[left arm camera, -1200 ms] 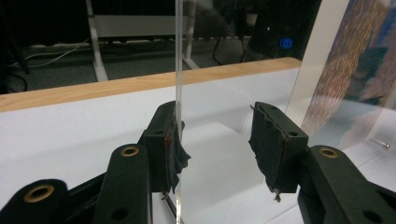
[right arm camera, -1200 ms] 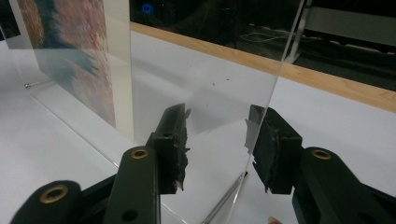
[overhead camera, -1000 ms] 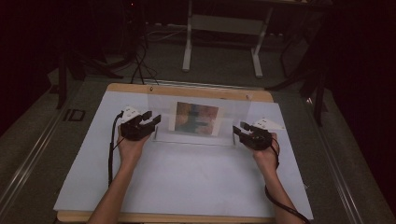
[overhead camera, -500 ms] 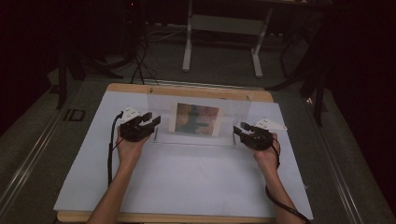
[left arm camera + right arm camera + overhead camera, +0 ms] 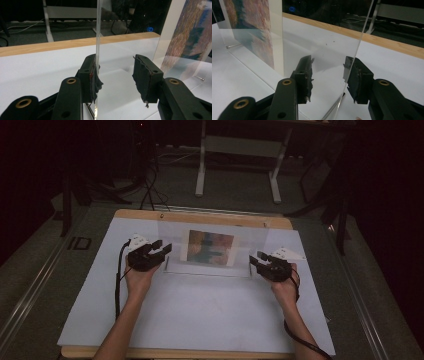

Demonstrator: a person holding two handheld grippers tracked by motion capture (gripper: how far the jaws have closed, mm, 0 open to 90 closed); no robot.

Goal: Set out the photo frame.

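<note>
Dark floor and shadowed stands take up the top and sides of the high view, too dim to make out; at centre a wood-edged table under a white sheet carries a clear acrylic stand standing upright, a coloured picture in its middle. Its transparent edges are faint against the white. At centre left the left gripper reaches the stand's left end, and at centre right the right gripper reaches its right end; both forearms are cut off by the bottom edge, and from this height whether the pads touch the plastic is hard to tell. Left gripper view: the stand's thin edge rises through the middle of the frame, lying against the left pad, while the other pad stands clearly apart from it, so the jaws are parted around the panel without clamping it. The picture is cut off at the upper right and blurred by glare. Right gripper view: the stand's edge slants down between the jaws, close to the right-hand pad; whether it touches I cannot tell, and the left-hand pad is apart, so these jaws are also parted, gripping nothing. The picture is cropped at the upper left.
</note>
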